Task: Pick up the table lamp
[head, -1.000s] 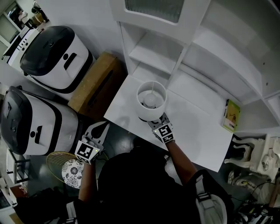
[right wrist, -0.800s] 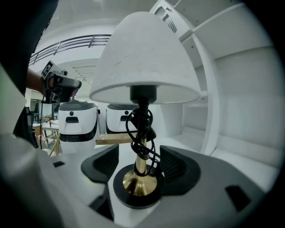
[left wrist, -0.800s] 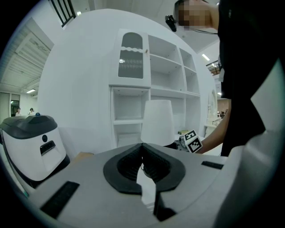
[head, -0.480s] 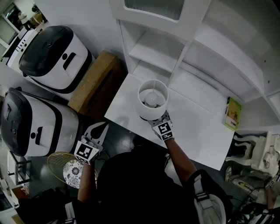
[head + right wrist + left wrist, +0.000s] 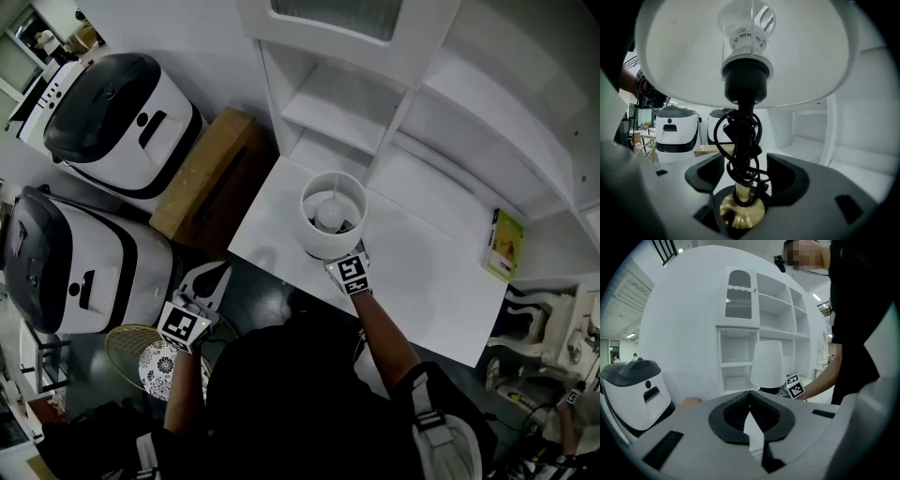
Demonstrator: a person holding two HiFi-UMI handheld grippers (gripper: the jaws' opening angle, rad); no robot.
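Observation:
The table lamp [image 5: 333,214] stands on the white table [image 5: 422,281], its white shade seen from above. In the right gripper view the shade [image 5: 797,56] fills the top, and a black cord [image 5: 740,150] is wound round the brass stem [image 5: 740,206]. My right gripper [image 5: 345,255] reaches under the shade. Its jaws are opening, with the stem between them and a gap on both sides [image 5: 745,176]. My left gripper [image 5: 214,272] hangs off the table's left edge, its jaws together and holding nothing [image 5: 750,394]. The lamp [image 5: 768,364] shows ahead of it.
A white shelf unit [image 5: 375,103] backs the table. A green book [image 5: 506,246] leans at the right. A cardboard box [image 5: 211,178] and two white and black appliances [image 5: 122,122] [image 5: 66,272] stand on the floor at left, with a patterned plate [image 5: 155,361] beside them.
My right hand has slid a little further in under the lamp shade. The left gripper has stayed where it was.

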